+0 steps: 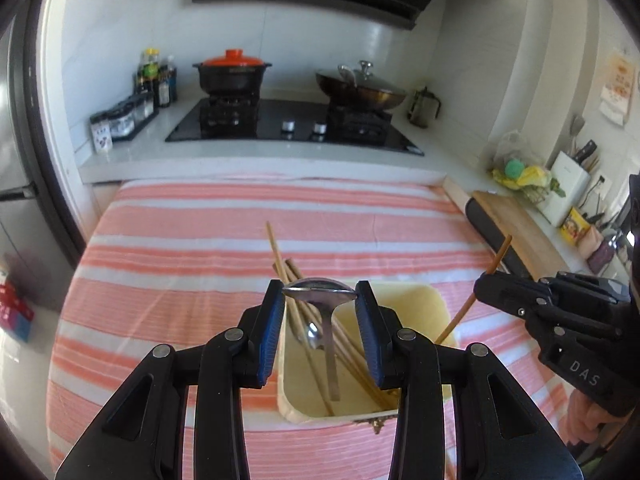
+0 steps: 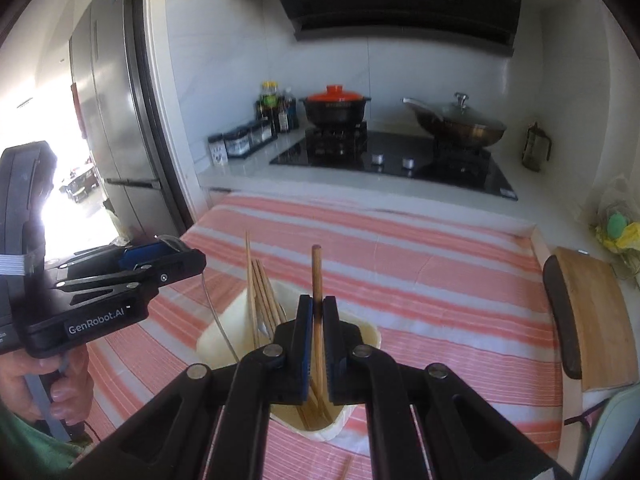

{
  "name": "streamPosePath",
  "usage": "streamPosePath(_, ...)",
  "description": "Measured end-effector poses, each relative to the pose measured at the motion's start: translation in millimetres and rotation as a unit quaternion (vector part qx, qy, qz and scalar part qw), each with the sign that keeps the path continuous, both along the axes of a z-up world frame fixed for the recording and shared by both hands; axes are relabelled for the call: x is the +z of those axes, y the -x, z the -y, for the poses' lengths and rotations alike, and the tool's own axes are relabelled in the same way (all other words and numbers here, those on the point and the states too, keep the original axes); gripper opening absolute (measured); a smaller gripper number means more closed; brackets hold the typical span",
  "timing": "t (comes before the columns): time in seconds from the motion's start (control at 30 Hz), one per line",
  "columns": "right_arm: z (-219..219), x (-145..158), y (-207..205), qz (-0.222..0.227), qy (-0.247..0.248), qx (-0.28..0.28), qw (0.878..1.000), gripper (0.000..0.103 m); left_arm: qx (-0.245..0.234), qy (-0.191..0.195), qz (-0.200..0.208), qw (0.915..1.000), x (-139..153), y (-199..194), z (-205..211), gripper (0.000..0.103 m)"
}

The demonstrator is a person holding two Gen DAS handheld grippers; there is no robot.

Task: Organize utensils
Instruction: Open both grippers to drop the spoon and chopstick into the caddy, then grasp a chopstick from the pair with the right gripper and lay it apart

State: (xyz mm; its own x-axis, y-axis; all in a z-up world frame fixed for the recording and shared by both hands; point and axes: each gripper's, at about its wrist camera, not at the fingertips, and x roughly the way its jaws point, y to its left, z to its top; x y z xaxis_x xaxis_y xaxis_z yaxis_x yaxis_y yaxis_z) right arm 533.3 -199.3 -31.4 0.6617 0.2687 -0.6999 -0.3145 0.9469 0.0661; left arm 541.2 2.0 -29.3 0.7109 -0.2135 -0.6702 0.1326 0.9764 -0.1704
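Note:
A cream utensil holder (image 1: 424,304) stands on the pink striped cloth (image 1: 200,272), with several wooden chopsticks (image 1: 280,256) and a small metal spoon (image 1: 312,336) inside. My left gripper (image 1: 320,294) is shut on the bowl of a metal ladle-like spoon (image 1: 320,290), whose handle hangs down into the holder. My right gripper (image 2: 318,312) is shut on a single wooden chopstick (image 2: 317,272), held upright over the holder (image 2: 368,334). The right gripper also shows in the left wrist view (image 1: 504,292), and the left gripper in the right wrist view (image 2: 168,260).
Behind the cloth is a hob (image 1: 296,120) with a red-lidded pot (image 1: 232,72) and a wok (image 1: 360,88). Spice jars (image 1: 120,120) stand at left. A wooden cutting board (image 2: 596,320) lies at right. One loose chopstick (image 2: 346,466) lies on the cloth near the front.

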Motion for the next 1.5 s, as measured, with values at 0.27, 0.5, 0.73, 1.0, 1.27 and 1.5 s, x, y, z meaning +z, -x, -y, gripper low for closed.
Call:
streamPosePath(0.27,16.8,12.1,34.2,0.026,-0.036,-0.019,0.999,0.041,-0.017,-0.03,0.012,0.9993,7.0,59.5,-15.9,0.084)
streamPosePath(0.5,59.6,2.1,152.4,0.045,-0.002,-0.04,0.998,0.052,-0.034,-0.045,-0.025,0.9981,-34.2,177.1,-36.7,0.091)
streamPosePath(0.73,94.1,-96.8,284.9,0.02,0.04,-0.143,0.989,0.052,-0.008,0.015,-0.069,0.9975,-106.4,263.3,-19.4,0.092)
streamPosePath(1.0,100.4,-139.2,328.3,-0.04,-0.031,-0.174,0.983,0.052,-0.017,-0.004,-0.082,0.9965,-128.0,290.5,16.1,0.092)
streamPosePath(1.27,74.3,-148.3,277.7,-0.092,-0.085,-0.119,0.985,0.034,-0.005,0.005,-0.068,0.9977,-122.2,304.0,10.7,0.092)
streamPosePath(1.5,92.6,-188.0,235.3,-0.167,-0.139,-0.16,0.963,0.009,-0.007,-0.005,-0.075,0.9972,-128.4,309.2,10.5,0.092)
